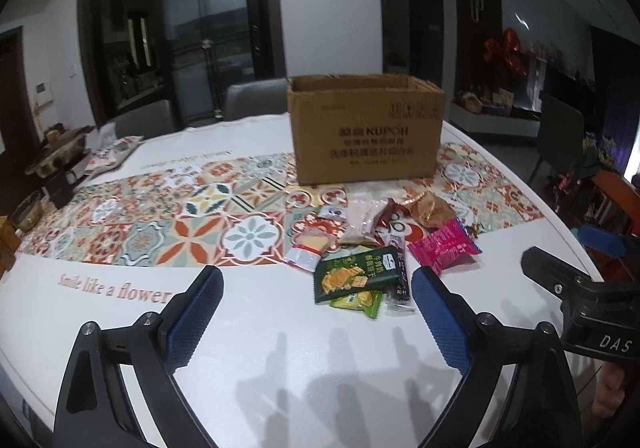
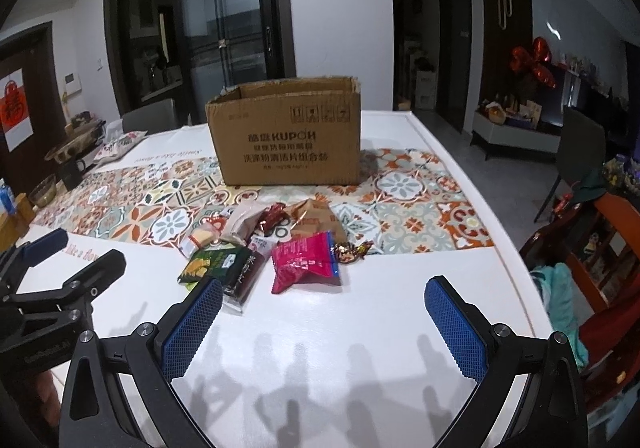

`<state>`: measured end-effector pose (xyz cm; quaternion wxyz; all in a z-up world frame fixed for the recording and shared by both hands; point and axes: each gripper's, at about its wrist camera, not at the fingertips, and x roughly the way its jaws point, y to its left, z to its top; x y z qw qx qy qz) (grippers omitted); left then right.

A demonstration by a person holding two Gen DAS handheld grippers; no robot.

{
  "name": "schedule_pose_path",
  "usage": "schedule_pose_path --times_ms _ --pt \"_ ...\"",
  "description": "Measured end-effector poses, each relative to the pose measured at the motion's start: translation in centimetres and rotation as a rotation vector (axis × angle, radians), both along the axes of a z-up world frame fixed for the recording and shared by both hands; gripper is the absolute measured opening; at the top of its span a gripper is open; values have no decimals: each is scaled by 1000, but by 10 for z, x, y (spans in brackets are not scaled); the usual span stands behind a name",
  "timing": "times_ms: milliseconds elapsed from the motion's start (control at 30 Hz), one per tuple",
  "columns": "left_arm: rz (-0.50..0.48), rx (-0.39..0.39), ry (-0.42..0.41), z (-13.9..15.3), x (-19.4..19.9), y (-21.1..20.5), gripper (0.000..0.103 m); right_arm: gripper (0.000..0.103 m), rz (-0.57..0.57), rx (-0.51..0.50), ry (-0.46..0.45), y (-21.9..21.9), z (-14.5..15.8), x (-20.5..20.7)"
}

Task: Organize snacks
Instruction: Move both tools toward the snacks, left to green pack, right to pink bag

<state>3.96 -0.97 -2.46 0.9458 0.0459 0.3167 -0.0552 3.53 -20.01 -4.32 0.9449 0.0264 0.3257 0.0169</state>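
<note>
An open cardboard box (image 1: 366,128) stands on the patterned runner; it also shows in the right wrist view (image 2: 288,140). In front of it lies a pile of snack packets: a dark green cracker pack (image 1: 356,278) (image 2: 212,262), a pink packet (image 1: 442,248) (image 2: 306,262), a dark bar (image 1: 400,280) (image 2: 246,274), an orange-brown bag (image 1: 430,210) (image 2: 316,218) and a wrapped candy (image 2: 352,250). My left gripper (image 1: 318,282) is open and empty, just short of the pile. My right gripper (image 2: 324,294) is open and empty, just short of the pink packet.
The white table (image 2: 360,328) has its right edge (image 2: 516,248) near chairs and clutter. A bowl, mug and basket (image 1: 56,164) sit at the far left. Grey chairs (image 1: 252,98) stand behind the table. The right gripper shows at the left view's right side (image 1: 592,288).
</note>
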Motion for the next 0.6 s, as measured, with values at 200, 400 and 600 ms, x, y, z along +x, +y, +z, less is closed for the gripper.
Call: schedule_pose_path --times_ms 200,400,600 --pt "-41 -42 88 -18 26 -1 90 101 12 23 57 2 -16 23" --pt "-53 -94 157 -34 52 -6 89 95 43 28 106 3 -33 46" --pt "-64 -99 220 -50 72 -12 90 87 72 46 149 0 -51 71"
